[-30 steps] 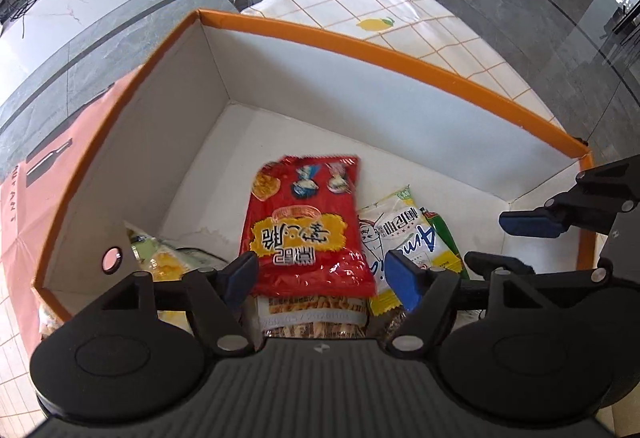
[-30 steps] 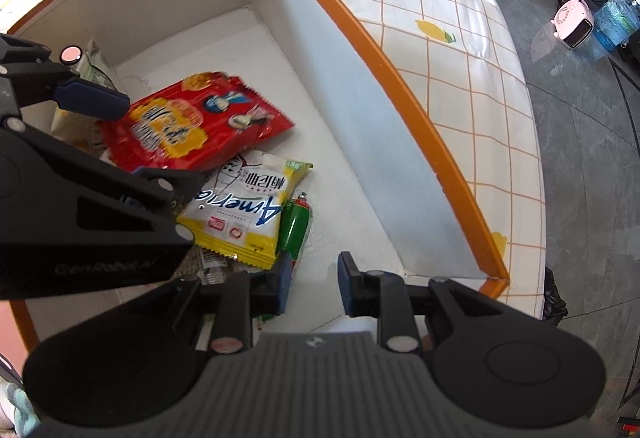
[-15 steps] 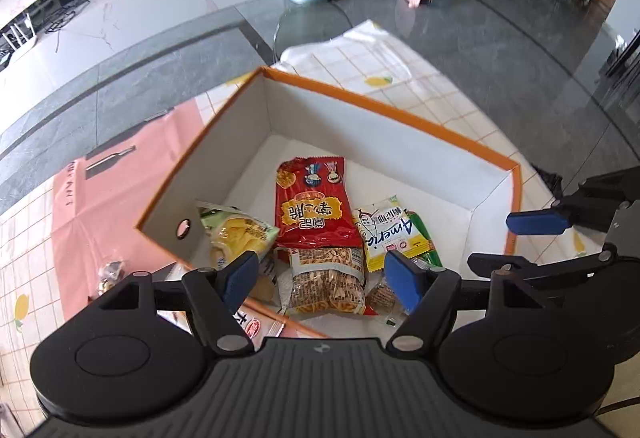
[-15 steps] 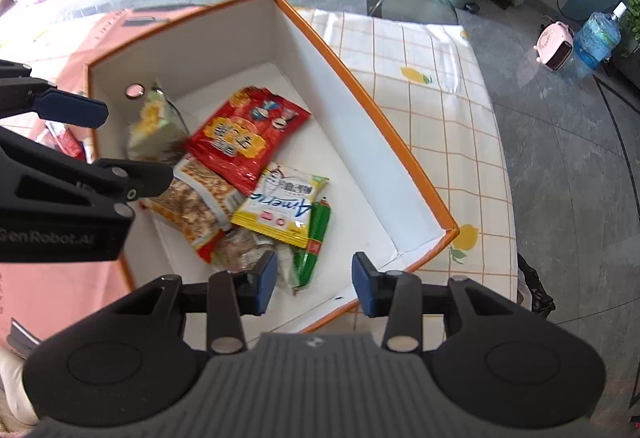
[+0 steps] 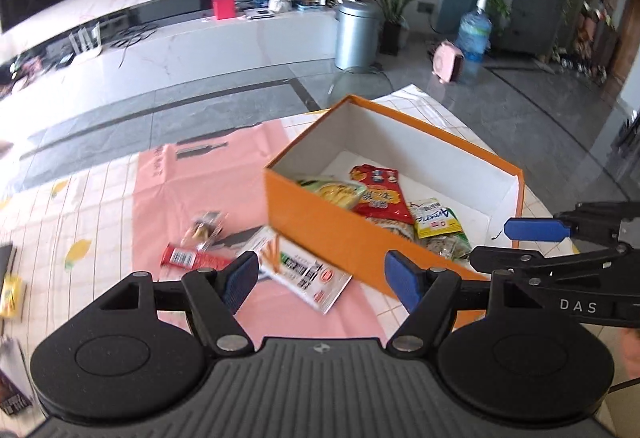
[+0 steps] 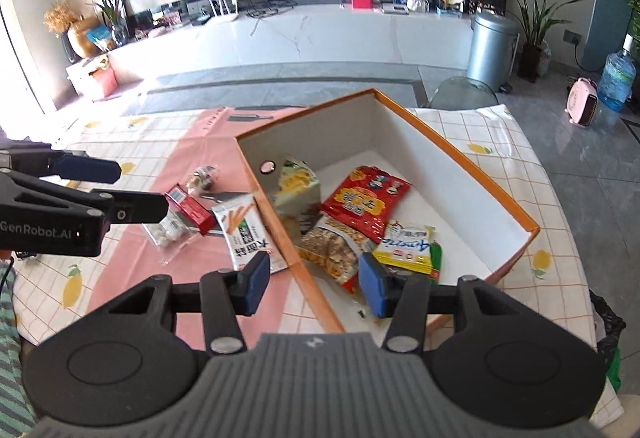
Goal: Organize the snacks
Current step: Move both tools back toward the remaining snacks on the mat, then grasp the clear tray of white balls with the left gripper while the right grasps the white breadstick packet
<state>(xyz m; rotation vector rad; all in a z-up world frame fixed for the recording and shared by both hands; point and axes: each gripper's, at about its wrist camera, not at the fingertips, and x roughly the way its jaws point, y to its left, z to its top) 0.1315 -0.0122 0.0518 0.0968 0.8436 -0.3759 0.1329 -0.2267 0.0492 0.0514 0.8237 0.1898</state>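
Left wrist view, item one: left gripper, fingers apart, nothing between them, held above the worktop over the pink mat. Item two: white stick-snack packet, flat on the mat, directly ahead at 12 o'clock from that gripper and just beside it in the view; long axis runs from about 10 o'clock to 4 o'clock, so it lies slantwise to the line between the fingers. One corner sits against, perhaps under, the near wall of the orange box; which one cannot be told. Item three: red bar, at 10 o'clock, near the packet; clear-wrapped sweet just beyond it. Item four: box contents, namely red packet, yellow-green packet, yellow "Amer…" packet, all lying flat inside. Right wrist view, item five: right gripper, fingers likewise apart and empty, poised astride the near wall of the box, with the stick-snack packet at its 11 o'clock. Judgement: several snacks are boxed, at least three remain loose on the mat; the left gripper is squarer to the white packet, and a grasp would likely call for a turn of the wrist so the fingers close across its short width.
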